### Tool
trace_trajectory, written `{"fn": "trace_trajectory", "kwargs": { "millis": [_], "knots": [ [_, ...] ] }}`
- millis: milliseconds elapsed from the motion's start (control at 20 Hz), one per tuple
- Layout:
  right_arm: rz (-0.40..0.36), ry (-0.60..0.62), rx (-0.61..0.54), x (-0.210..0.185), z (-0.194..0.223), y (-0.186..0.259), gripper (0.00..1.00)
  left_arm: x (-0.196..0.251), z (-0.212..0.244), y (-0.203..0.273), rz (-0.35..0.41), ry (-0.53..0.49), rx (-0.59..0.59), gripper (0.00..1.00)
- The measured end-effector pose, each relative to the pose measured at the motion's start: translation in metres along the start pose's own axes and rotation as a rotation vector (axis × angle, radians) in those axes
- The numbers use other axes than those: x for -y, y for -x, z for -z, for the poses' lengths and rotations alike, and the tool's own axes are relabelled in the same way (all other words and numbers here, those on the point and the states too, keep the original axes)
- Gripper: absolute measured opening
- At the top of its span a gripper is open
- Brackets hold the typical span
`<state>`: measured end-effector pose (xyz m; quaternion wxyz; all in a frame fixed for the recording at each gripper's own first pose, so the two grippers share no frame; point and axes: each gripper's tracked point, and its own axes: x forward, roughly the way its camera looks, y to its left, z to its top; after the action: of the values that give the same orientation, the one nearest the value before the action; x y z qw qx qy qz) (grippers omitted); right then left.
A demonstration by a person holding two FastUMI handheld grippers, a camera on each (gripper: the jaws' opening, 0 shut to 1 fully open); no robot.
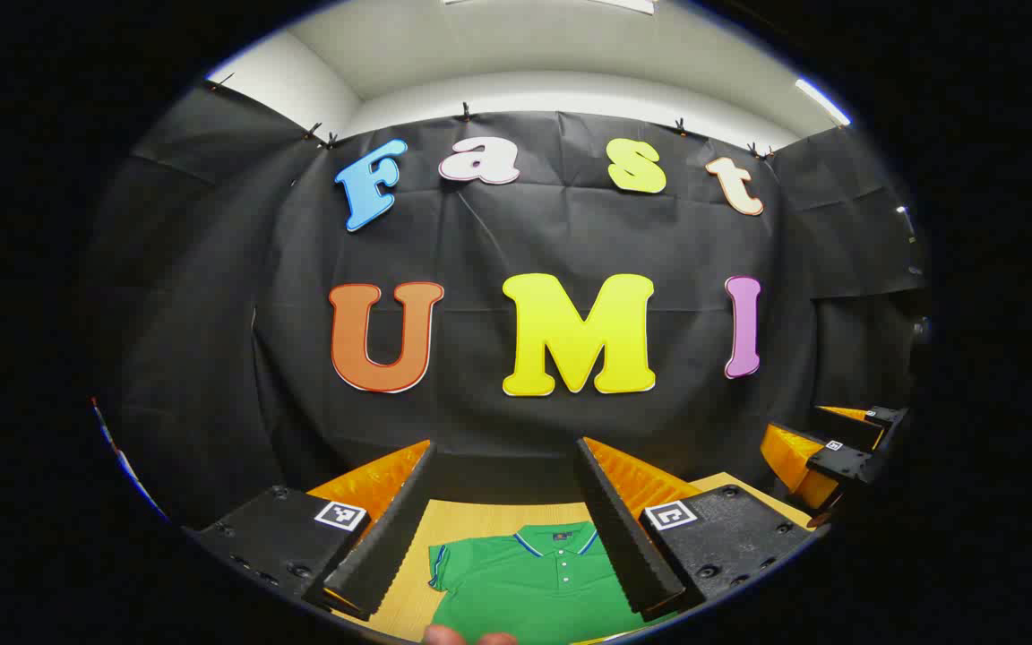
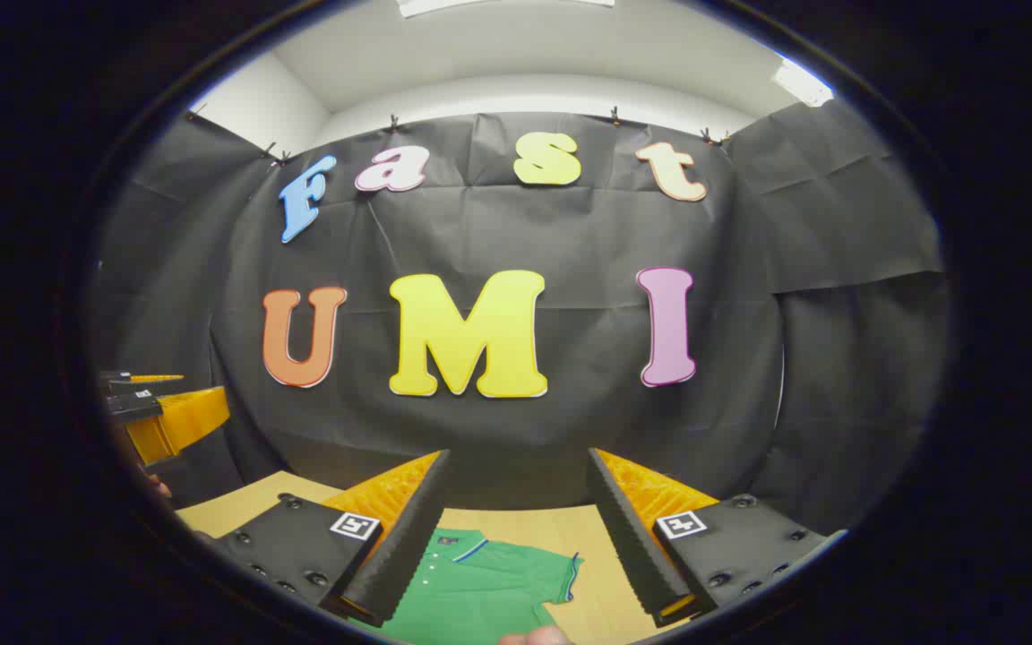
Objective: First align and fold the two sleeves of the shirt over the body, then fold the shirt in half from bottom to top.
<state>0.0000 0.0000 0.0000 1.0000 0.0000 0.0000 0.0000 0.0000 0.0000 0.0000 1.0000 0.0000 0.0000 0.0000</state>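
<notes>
Left hand-held gripper (image 1: 505, 537) hovering, fingers apart, gripping nothing. Right hand-held gripper (image 2: 516, 537) likewise spread, empty. Beyond both, the green shirt (image 1: 529, 582) lying flat on the counter (image 2: 588, 546), 2 sleeves unfolded. Risk: grabbing a sleeve unevenly would be dragging the body askew, misaligning the fold.

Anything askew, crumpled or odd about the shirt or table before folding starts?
Nothing stands out. The green shirt lies flat on the wooden table, collar toward the wall, sleeves spread out and unfolded. Both grippers hang open above it.
</notes>
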Motion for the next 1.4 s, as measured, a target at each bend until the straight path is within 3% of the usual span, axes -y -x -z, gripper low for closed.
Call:
{"fn": "trace_trajectory", "kwargs": {
  "millis": [500, 800, 950, 1400],
  "knots": [
    [0.037, 0.020, -0.016, 0.012, 0.006, 0.002, 0.94, -0.009, 0.004, 0.007, -0.018, 0.004, 0.023, 0.96],
    [0.106, 0.000, 0.010, 0.032, -0.001, 0.011, 0.96, 0.011, 0.012, 0.005, 0.047, 0.013, -0.001, 1.00],
    [0.130, -0.004, 0.014, 0.044, -0.002, 0.018, 0.94, 0.023, 0.014, 0.002, 0.078, 0.016, -0.017, 0.96],
    [0.031, -0.009, -0.007, 0.028, 0.003, 0.023, 0.95, 0.029, 0.010, 0.007, 0.092, -0.005, 0.005, 0.96]
  ]
}}
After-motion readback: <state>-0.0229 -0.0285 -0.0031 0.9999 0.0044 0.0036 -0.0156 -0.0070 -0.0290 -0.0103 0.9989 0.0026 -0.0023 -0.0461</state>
